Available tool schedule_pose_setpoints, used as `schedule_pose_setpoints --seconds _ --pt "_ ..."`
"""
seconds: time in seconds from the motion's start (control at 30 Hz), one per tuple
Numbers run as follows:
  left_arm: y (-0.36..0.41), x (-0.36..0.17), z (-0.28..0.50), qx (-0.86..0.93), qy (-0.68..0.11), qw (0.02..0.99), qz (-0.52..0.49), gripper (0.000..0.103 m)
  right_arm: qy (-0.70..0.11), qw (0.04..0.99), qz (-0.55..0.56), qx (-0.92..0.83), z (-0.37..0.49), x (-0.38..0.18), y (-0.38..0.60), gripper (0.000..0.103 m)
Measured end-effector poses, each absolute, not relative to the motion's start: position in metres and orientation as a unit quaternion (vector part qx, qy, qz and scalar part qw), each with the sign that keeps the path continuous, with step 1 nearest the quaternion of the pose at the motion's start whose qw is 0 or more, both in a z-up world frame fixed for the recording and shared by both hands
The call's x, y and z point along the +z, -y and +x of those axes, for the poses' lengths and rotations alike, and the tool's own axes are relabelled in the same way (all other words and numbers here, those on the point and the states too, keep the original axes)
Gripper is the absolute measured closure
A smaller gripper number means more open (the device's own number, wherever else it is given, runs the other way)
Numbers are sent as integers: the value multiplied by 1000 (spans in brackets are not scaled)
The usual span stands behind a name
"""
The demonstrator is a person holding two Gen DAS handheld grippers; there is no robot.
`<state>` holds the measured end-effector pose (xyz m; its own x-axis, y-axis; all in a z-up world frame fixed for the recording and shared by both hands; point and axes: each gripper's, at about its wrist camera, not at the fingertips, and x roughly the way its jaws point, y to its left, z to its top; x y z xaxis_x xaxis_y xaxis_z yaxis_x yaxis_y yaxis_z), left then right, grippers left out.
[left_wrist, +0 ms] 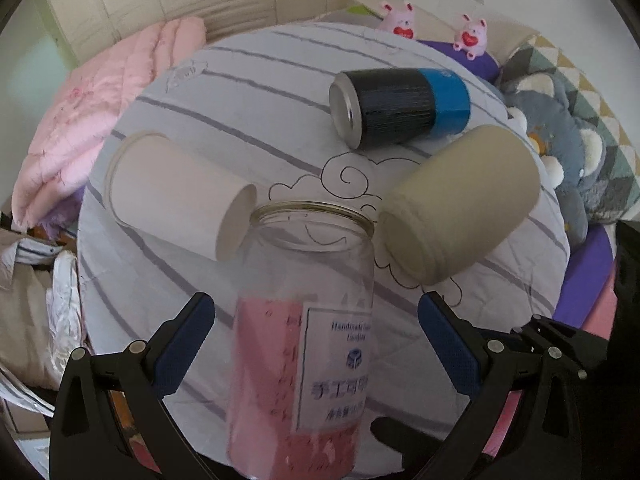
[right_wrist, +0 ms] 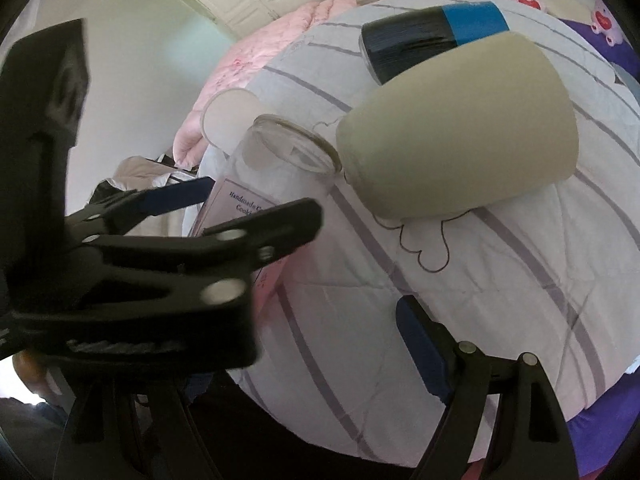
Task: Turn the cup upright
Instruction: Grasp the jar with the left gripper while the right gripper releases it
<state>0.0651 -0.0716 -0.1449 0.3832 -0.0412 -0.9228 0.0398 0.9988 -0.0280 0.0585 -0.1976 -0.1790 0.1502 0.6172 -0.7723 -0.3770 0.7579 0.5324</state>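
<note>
A clear jar-like cup [left_wrist: 304, 320] with a pink and white label stands upright, mouth up, on the striped cushion [left_wrist: 256, 92]. My left gripper [left_wrist: 316, 344] is open, its blue-padded fingers [left_wrist: 188, 340] on either side of the cup and apart from it. In the right wrist view the left gripper [right_wrist: 240, 204] shows around the cup [right_wrist: 280, 152]. My right gripper is open; only its right finger [right_wrist: 420, 348] is seen, the left one is hidden behind the left gripper. It holds nothing.
A white paper cup [left_wrist: 176, 196], a beige cup [left_wrist: 456, 204] and a black and blue cup [left_wrist: 400, 100] lie on their sides around the clear cup. A pink quilt [left_wrist: 80, 120] lies left. Plush toys [left_wrist: 472, 36] sit behind.
</note>
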Motion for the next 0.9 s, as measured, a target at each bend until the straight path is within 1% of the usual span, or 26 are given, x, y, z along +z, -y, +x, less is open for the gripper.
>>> schedule_pose_setpoints --seconds 0.03,0.17,0.33,0.37,0.53,0.67,0.9 --pt "73 -147 67 -23 -557 830 -2 3 -560 752 105 331 56 -180 202 20" --pt "71 -157 74 -18 -577 816 -17 13 -558 753 94 335 57 -183 198 20" --pt "71 -164 82 -6 -583 812 -11 17 -551 752 91 351 55 -181 188 20" --pt "71 -163 82 -4 -582 813 -9 23 -552 750 91 353 55 -182 188 20" --pt "62 -154 80 -13 -564 825 -31 24 -550 751 92 355 55 -182 188 20" --pt "52 -139 73 -19 -533 845 -51 24 -541 752 90 365 52 -178 184 20" --pt "40 -122 65 -28 -493 867 -67 24 -508 768 92 378 48 -168 169 20"
